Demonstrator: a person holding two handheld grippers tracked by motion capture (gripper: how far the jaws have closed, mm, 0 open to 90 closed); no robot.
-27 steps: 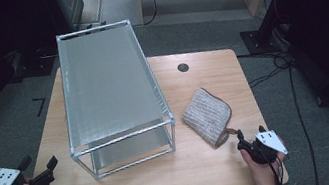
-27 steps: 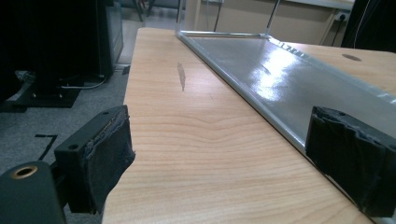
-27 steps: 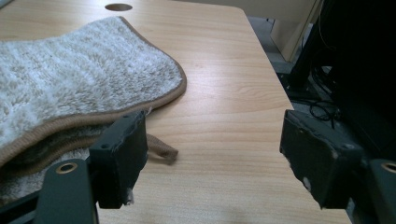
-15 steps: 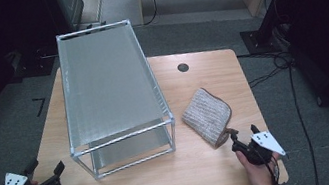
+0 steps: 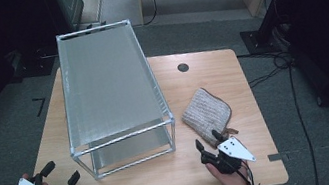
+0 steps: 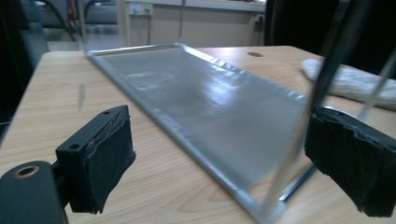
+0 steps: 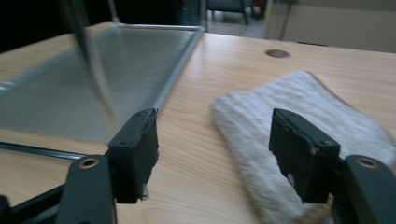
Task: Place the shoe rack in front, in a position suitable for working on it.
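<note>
Both grippers are mine, one per hand. Left gripper (image 5: 59, 174) sits at the near-left corner of the table (image 5: 210, 72), jaws spread wide w/ nothing between the pads; in the left gripper view they frame the near corner of the rack but touch none of it. Right gripper (image 5: 207, 141) is at the near-right, jaws apart approx. as wide as the pouch's near end, gripping nothing. Its tips point at the pouch's near edge and sit just short of it; in the right gripper view the right-hand jaw overlaps the fabric, the left-hand one stands over bare wood. Can't tell if that jaw actually touches the cloth.

Count: 1 pouch (image 5: 207, 112), 1 rack (image 5: 106, 89), 1 table, 2 grippers, 2 hands.

Pouch: knitted, grey-beige, w/ a brown edge and a small pull at its near corner. Lies flat on the right half of the table, just beside the rack's right side, not touching it, btw. the rack and the table's right edge.

Rack: metal-frame box w/ 2 frosted shelves, top and bottom, standing on the left-centre of the table, long side running away from me.

Also 1 round dark hole (image 5: 182, 67) in the tabletop beyond the pouch.
</note>
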